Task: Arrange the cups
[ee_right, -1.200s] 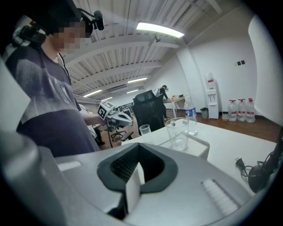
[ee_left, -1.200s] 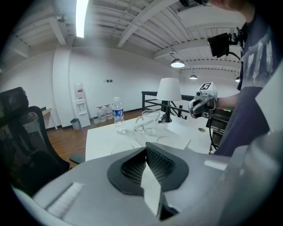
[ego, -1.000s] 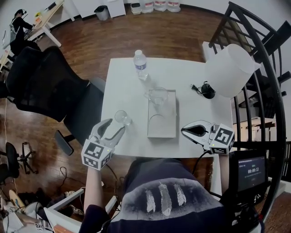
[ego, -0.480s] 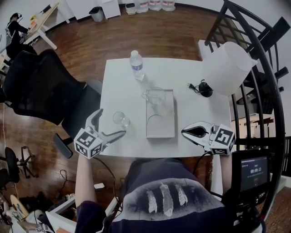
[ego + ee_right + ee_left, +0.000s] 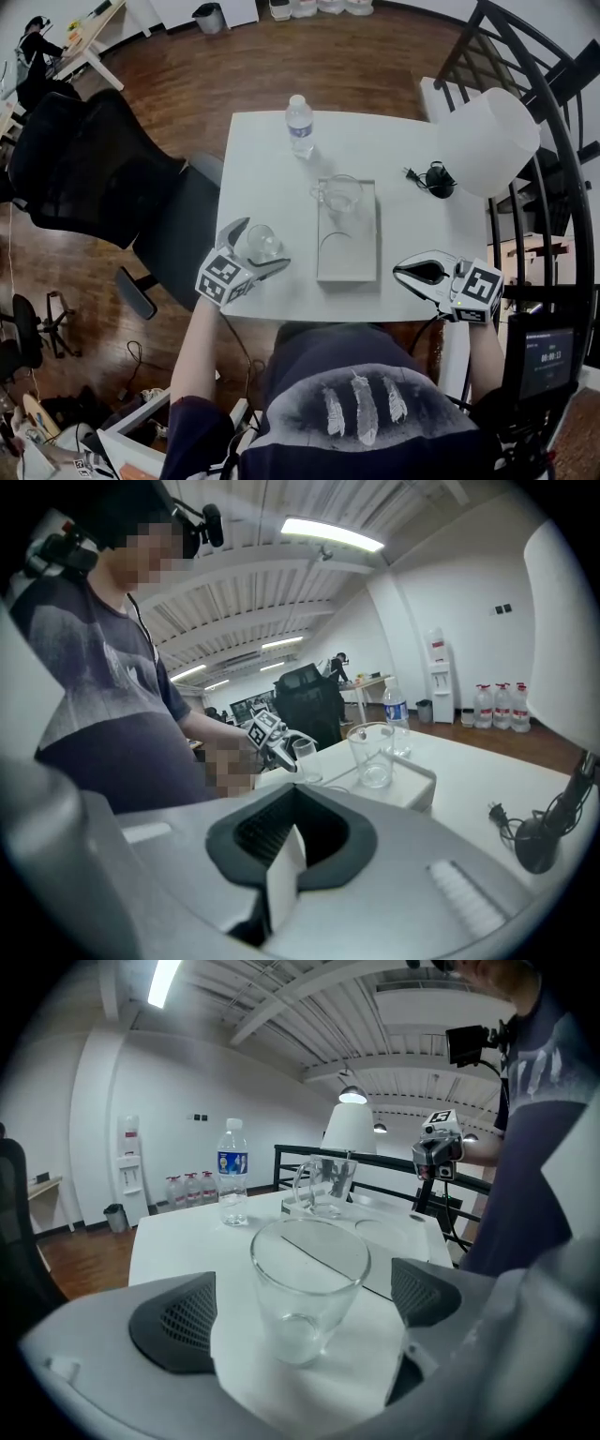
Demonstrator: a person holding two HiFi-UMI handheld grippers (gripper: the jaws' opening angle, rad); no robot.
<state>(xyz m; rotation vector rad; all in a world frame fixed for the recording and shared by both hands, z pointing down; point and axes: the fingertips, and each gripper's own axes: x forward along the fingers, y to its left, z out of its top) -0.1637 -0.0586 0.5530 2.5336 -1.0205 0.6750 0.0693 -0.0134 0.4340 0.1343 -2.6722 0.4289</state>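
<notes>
A clear handleless glass (image 5: 261,242) (image 5: 309,1288) stands upright near the left front of the white table (image 5: 272,178). My left gripper (image 5: 263,244) (image 5: 305,1312) straddles it. Its jaws are closing, and a gap still shows between each pad and the glass. A clear cup with a handle (image 5: 339,194) (image 5: 323,1187) (image 5: 372,752) stands at the far end of the white tray (image 5: 347,267). At the table's front right edge, my right gripper (image 5: 397,269) (image 5: 291,841) rests shut and holds nothing.
A water bottle (image 5: 300,125) stands at the table's far edge. A black plug with its cable (image 5: 433,178) lies at the right, under a white lamp shade (image 5: 492,141). A black office chair (image 5: 103,178) is left of the table, and a black railing runs along the right.
My left gripper spread its jaws wider, then dropped forward onto the table so they now flank the glass. The right gripper has kept still.
</notes>
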